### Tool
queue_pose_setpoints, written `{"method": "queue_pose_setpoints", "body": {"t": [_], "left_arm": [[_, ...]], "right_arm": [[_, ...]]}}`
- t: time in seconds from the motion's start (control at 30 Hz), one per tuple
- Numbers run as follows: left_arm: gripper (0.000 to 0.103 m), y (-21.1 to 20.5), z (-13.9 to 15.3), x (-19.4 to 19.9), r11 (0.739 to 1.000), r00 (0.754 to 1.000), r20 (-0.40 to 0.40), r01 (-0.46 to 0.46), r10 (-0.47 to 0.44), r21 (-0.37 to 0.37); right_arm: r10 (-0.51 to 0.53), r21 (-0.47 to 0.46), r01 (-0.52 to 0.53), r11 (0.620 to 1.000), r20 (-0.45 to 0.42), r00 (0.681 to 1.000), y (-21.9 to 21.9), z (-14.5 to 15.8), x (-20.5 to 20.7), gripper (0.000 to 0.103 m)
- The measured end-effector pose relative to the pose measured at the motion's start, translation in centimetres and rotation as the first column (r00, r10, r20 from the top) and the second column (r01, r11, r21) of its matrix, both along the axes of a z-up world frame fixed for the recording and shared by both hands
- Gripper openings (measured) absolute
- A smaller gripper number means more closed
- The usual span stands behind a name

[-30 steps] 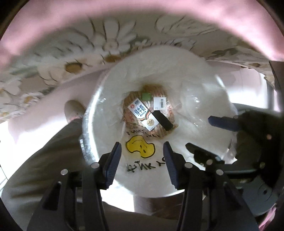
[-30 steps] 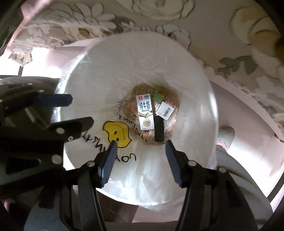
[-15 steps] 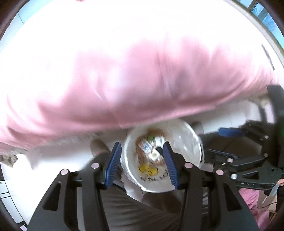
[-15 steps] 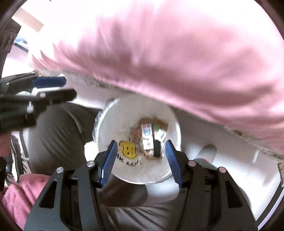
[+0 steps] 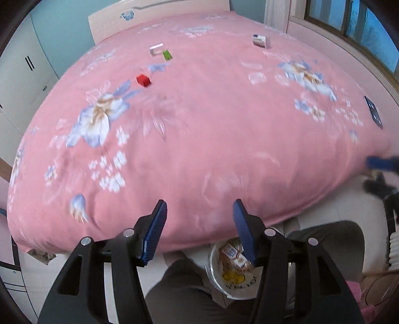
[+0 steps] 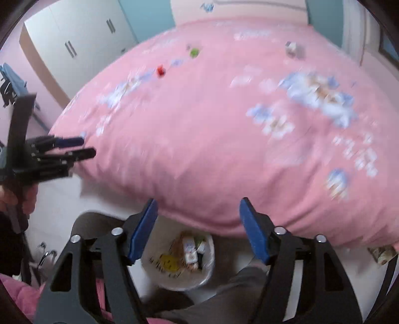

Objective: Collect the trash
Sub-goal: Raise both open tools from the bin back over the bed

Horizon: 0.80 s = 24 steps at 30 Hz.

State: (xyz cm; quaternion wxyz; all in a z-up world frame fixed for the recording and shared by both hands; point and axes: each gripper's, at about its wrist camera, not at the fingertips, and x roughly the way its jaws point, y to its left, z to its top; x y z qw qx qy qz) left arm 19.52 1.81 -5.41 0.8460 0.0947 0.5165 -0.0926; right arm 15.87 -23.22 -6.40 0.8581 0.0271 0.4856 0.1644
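A bin lined with a white smiley-print bag stands on the floor at the foot of the bed and holds a milk carton and other wrappers. On the pink quilt lie a red box, a green piece, a clear box and a small carton, all far off. My left gripper and right gripper hover over the quilt's near edge. Both sets of jaws are opening, with nothing between them.
A pink floral quilt covers the whole bed. A dark flat object lies near its right edge. The person's grey trouser leg is beside the bin. White wardrobes stand at the left, a window at the right.
Both grippers have risen from just above the bin to above the bed's edge and tilted up, so the quilt top fills the views. Both jaws stand wider apart.
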Motion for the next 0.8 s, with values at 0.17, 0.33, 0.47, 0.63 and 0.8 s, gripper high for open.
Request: {"method": "queue_pose_setpoints", "body": {"t": [0.17,0.33,0.47,0.63,0.8], "left_arm": [[0.060,0.3,1.1,2.7,1.000,0.999,0.022,-0.025,0.025,0.003],[0.060,0.4,1.6,5.8,0.998,0.998,0.029,-0.061,0.060,0.008],[0.060,0.7,1.8,8.7,0.995,0.995,0.024,-0.096,0.096,-0.002],[0.060,1.3,1.6,12.2,0.988,0.989,0.006,-0.150,0.150,-0.020],[0.060,2.3,0.8,16.1,0.975,0.976,-0.024,-0.218,0.217,-0.036]], "right_arm": [[-0.061,0.003,0.061,0.998,0.069,0.996,-2.2,3.0,2.3,0.071],[-0.110,0.011,0.110,0.994,0.129,0.986,-4.4,5.9,5.3,0.071],[-0.133,0.012,0.132,0.991,0.154,0.979,-5.8,7.6,7.6,0.071],[-0.153,0.024,0.151,0.988,0.154,0.976,-6.8,8.0,10.4,0.071],[-0.155,0.007,0.156,0.988,0.146,0.977,-7.0,7.4,13.5,0.071]]}}
